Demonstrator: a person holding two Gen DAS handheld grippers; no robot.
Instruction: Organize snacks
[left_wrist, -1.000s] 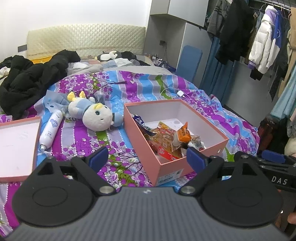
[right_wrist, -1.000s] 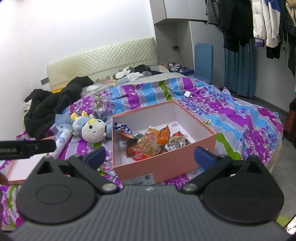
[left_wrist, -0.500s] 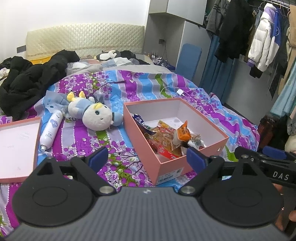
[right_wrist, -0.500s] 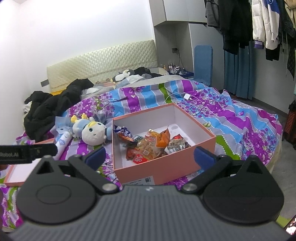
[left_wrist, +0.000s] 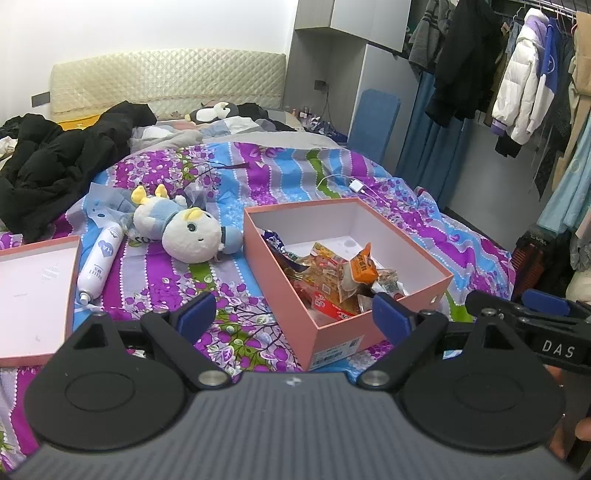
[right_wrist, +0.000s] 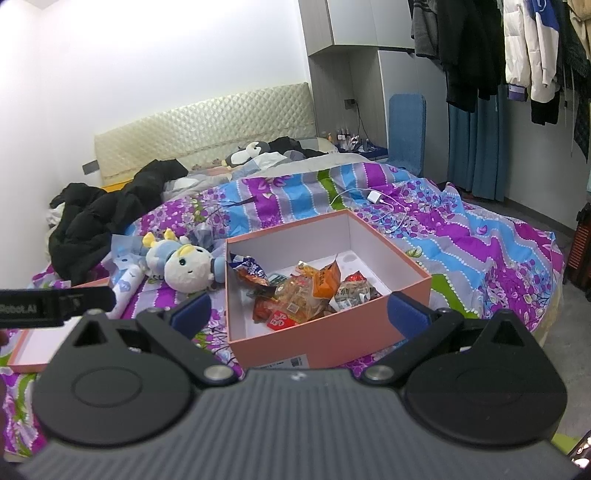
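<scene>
An open pink box (left_wrist: 280, 280) (right_wrist: 406, 302) sits on the purple floral bedspread and holds several snack packets (left_wrist: 343, 273) (right_wrist: 306, 291). Its pink lid (left_wrist: 33, 295) (right_wrist: 33, 350) lies inside-up to the left. My left gripper (left_wrist: 293, 314) is open and empty, held back from the box's near corner. My right gripper (right_wrist: 299, 314) is open and empty, in front of the box's near wall. The right gripper's side shows at the right edge of the left wrist view (left_wrist: 528, 317).
A plush doll (left_wrist: 184, 232) (right_wrist: 181, 264) and a white spray bottle (left_wrist: 99, 262) lie left of the box. Black clothes (left_wrist: 55, 170) pile at the far left. A white charger cable (left_wrist: 354, 184) lies behind the box. Hanging coats (left_wrist: 517, 74) fill the right.
Both grippers have drawn back a little and risen slightly, so the box sits a bit farther off. Nothing on the bed has moved.
</scene>
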